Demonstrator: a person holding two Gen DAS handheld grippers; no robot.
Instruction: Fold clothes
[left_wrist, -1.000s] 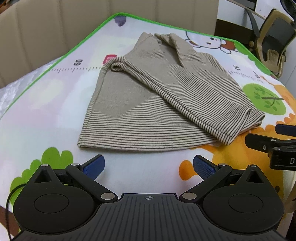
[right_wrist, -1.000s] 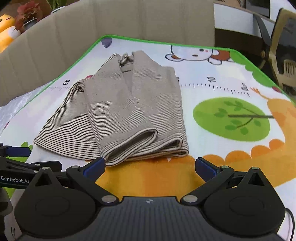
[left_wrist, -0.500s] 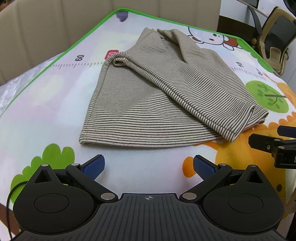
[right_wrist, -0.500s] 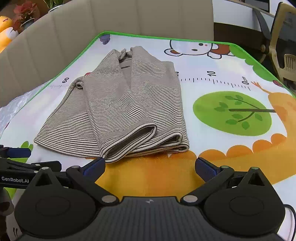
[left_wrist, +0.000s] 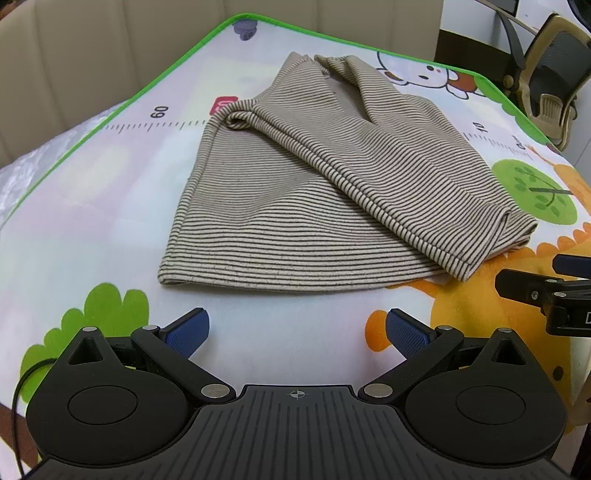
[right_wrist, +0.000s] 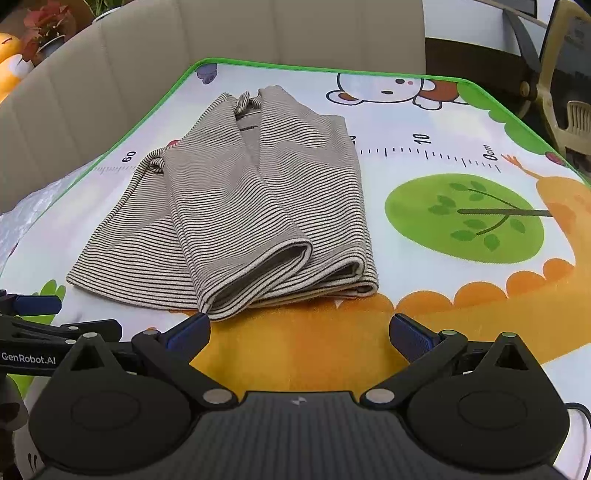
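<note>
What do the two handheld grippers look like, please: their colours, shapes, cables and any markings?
Both are matte black plastic. The left gripper and the right gripper each have two round discs, angled link arms with silver pivot pins, a ribbed centre panel and blue textured finger pads. A thin black cable loops at the left one's side. White "GenRobot.AI" lettering marks the left gripper's side.

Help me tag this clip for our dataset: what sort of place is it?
Probably a home or office room used for recording: a children's play mat carrying a striped garment lies before a beige padded backrest, with an office chair behind.
</note>
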